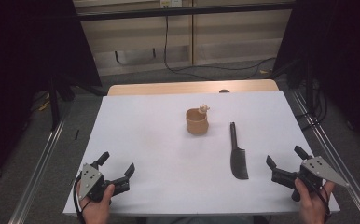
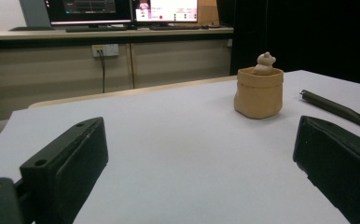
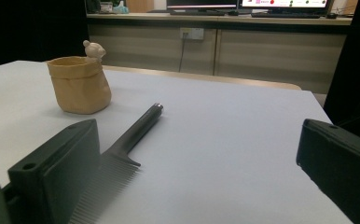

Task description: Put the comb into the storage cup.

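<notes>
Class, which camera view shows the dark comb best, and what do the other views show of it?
The right gripper view: the dark long-handled comb lies close, its fine teeth and round handle distinct. The high view shows its whole outline, teeth unresolved. The left gripper view shows just its handle at the right edge.

A: Where were the hands?
B: Both came in from the bottom edge of the high view. The left hand [image 1: 95, 205] gripped the left gripper [image 1: 117, 167] near the desk's near left corner; the right hand [image 1: 312, 200] gripped the right gripper [image 1: 286, 156] near the near right corner, well apart from the left.
A: And the fingers?
B: Spread wide on both, nothing between them. In the left gripper view its two black fingers [image 2: 66, 163] stood far apart; the same held in the right gripper view [image 3: 57, 170].
A: Which way did they point?
B: Forward across the desk, each angled slightly inward, low over the surface.
</notes>
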### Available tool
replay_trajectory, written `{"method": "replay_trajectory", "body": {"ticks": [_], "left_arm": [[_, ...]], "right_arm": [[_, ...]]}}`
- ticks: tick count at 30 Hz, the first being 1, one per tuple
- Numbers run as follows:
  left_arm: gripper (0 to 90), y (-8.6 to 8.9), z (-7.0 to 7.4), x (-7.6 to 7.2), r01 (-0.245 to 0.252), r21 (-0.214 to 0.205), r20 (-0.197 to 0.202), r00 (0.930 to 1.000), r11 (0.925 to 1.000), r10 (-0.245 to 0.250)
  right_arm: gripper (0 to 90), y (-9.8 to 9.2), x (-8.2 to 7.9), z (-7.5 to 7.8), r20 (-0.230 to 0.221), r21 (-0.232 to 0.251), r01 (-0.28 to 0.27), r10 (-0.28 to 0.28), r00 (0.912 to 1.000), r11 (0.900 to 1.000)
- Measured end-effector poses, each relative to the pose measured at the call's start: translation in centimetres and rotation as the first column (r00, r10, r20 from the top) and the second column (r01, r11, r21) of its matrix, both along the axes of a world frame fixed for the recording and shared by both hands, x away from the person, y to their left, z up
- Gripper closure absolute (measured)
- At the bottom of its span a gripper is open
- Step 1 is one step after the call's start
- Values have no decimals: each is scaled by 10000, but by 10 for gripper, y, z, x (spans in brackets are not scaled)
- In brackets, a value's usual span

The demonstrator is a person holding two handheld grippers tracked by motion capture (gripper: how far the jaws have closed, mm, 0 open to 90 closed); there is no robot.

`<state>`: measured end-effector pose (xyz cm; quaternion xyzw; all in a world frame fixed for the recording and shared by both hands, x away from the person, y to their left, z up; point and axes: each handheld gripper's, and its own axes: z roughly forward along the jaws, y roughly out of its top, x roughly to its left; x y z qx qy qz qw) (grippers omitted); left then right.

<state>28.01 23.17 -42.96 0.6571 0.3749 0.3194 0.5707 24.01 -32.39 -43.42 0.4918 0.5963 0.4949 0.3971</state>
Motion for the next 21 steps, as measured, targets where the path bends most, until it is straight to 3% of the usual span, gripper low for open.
{"method": "replay_trajectory", "body": {"ticks": [10,12,21], "left_arm": [[32,-4,-1,2,261,-133,-238,9994,9996,-264],[32,-5,0,3,299,34,-155,9994,9995,-299],[32,-6,-1,5,205,22,-263,9994,9998,-204]], "right_arm": [[0,0,0,-1,-176,37,-179,180,9997,9998],[0,0,0,-1,-193,6,-214,214,9996,9998],[0,0,3,0,-195,460,-416,425,9989,9981]]}}
